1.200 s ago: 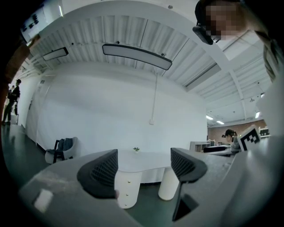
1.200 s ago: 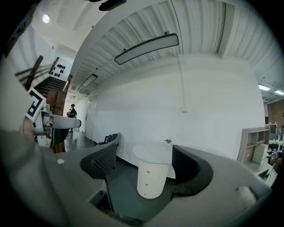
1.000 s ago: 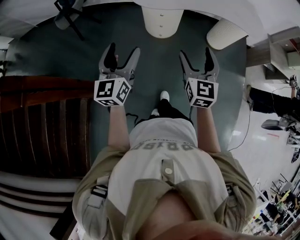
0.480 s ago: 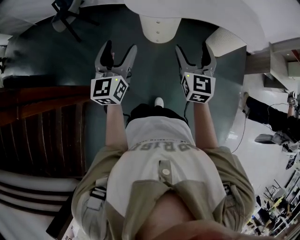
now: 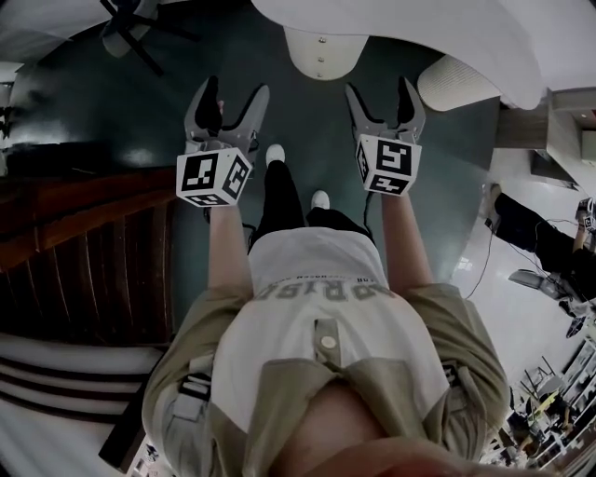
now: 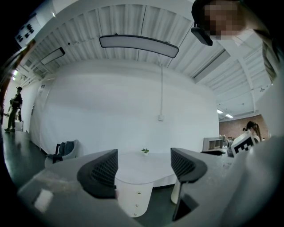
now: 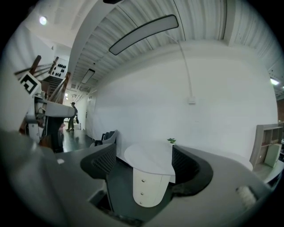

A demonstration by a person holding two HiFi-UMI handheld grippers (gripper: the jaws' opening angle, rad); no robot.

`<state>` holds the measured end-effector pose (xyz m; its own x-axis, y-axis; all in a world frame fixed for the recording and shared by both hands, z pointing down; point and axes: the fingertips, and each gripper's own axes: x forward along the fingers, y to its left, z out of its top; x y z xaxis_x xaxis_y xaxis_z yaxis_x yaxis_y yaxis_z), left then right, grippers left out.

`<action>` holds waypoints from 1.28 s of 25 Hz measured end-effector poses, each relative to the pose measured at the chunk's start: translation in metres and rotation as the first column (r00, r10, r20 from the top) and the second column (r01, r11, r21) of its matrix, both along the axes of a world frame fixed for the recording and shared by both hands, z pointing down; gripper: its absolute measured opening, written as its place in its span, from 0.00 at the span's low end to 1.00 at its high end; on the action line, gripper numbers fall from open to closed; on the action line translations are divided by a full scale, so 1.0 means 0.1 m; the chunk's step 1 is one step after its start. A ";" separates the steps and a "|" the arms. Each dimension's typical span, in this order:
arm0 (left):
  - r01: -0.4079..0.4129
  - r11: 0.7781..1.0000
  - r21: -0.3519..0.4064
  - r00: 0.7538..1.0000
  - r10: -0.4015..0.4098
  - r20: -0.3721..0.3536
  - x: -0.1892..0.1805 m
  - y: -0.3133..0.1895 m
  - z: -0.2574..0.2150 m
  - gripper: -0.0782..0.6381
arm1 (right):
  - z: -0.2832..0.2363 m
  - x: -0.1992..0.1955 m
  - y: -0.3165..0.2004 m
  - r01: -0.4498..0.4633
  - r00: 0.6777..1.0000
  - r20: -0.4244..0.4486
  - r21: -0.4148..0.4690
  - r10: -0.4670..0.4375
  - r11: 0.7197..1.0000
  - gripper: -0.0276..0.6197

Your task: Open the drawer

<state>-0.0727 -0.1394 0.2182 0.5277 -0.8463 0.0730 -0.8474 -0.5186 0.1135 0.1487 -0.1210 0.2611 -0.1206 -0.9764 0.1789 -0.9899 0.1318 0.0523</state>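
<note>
A white rounded drawer cabinet (image 5: 321, 53) with three small knobs down its front stands under a white table top (image 5: 419, 28), straight ahead on the dark floor. The left gripper view shows the cabinet (image 6: 132, 199) low between the jaws; in the right gripper view it (image 7: 148, 188) sits centred. My left gripper (image 5: 233, 95) and right gripper (image 5: 380, 95) are held side by side at chest height, short of the cabinet and not touching it. Both are open with nothing between their fingers: left gripper (image 6: 144, 166), right gripper (image 7: 144, 165).
Dark wooden stairs (image 5: 84, 242) run along the left. A chair (image 5: 130, 28) stands at the far left, with a jacket over it (image 6: 64, 150). A white rounded table support (image 5: 453, 81) is right of the cabinet. A small plant (image 6: 145, 151) stands on the table. A person (image 5: 535, 228) is at the far right.
The person holding the grippers has stepped forward: one leg now reaches out between the two grippers. Both grippers have risen slightly in the view and stay open.
</note>
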 end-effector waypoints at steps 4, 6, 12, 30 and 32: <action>-0.020 1.000 0.000 1.000 0.020 0.002 -0.05 -0.26 0.08 0.63 | 0.24 -0.07 -0.26 -0.023 1.000 -0.006 -0.028 0.022 0.999 0.64; -0.029 1.000 -0.002 1.000 0.029 0.008 -0.07 -0.39 0.14 0.63 | 0.37 -0.11 -0.39 -0.034 0.999 -0.008 -0.038 0.034 0.999 0.64; -0.065 0.998 -0.025 0.998 0.066 0.012 -0.07 -0.77 0.41 0.63 | 0.82 -0.18 -0.80 -0.074 0.997 -0.006 -0.070 0.074 0.995 0.63; -0.077 0.995 -0.060 0.997 0.077 -0.003 -0.23 -1.60 1.71 0.63 | 2.47 -0.35 -1.90 -0.129 0.991 -0.042 -0.132 0.124 0.983 0.62; -0.076 0.995 -0.060 0.997 0.076 -0.001 -0.23 -1.64 1.84 0.63 | 2.65 -0.34 -1.97 -0.131 0.991 -0.041 -0.136 0.127 0.982 0.62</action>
<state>-0.0954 -0.3036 0.4025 0.5902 -0.7979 0.1230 -0.8060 -0.5739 0.1449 0.1147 -0.3178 0.5262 0.0126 -0.9491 0.3148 -0.9971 0.0115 0.0747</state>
